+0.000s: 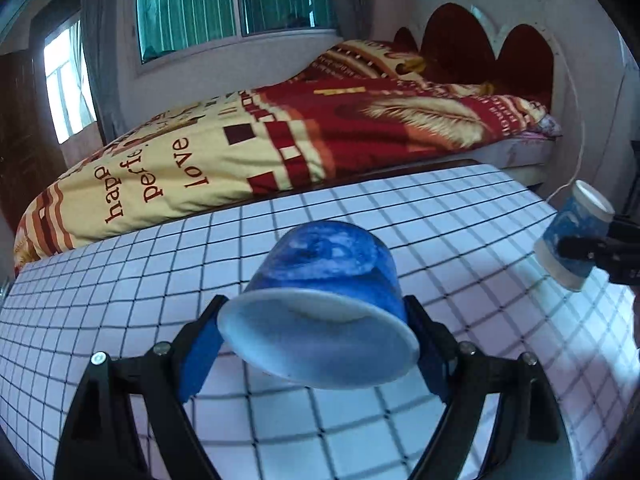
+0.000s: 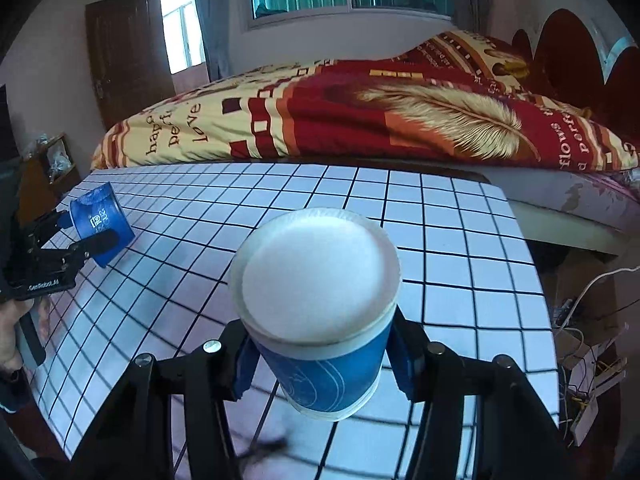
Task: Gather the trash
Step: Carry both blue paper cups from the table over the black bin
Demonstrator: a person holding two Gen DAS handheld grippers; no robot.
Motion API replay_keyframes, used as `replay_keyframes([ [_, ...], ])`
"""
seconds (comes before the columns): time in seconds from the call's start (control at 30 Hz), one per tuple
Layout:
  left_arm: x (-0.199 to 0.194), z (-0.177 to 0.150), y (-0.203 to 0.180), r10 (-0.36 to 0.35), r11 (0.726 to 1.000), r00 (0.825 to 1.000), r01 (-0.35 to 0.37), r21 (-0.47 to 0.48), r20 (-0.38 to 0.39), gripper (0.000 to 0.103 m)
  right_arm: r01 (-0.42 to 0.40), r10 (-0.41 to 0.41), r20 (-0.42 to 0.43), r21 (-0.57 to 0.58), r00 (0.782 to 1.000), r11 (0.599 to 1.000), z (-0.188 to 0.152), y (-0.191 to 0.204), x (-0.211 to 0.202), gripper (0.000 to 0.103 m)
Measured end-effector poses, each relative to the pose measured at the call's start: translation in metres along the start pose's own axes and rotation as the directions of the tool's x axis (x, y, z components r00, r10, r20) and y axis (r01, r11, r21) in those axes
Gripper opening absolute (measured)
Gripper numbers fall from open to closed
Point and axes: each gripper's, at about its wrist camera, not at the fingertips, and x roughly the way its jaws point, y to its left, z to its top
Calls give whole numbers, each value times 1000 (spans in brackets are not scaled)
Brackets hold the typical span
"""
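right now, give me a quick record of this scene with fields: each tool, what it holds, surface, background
left tool: shut on a blue paper cup, tipped, mouth toward the camera
right tool: shut on a second blue paper cup, held upright
surface: table with white grid cloth, both cups lifted off it
background: bed with red and yellow quilt, window

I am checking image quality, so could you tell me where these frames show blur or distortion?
Left wrist view: fisheye bends the grid tablecloth; the blue cup looks slightly soft. Right wrist view: same bending; the bottom edge is smeared, the white-rimmed cup sharper.
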Motion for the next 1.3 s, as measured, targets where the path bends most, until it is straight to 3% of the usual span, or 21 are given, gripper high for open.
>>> replay_keyframes([
  [0.27,-39,-12,-41,-30,999,999,30,11,13,85,6,-6,21,-4,1000,1000,-28,-2,-51,57],
  [0.63,-81,-23,-118,-115,993,993,114,33,30,85,56,-60,55,66,997,996,-80,-36,-131,57],
  [1.3,-125,-25,-264,-305,942,952,295,159,41,85,183,-206,82,222,975,958,-175,-143,-260,57],
])
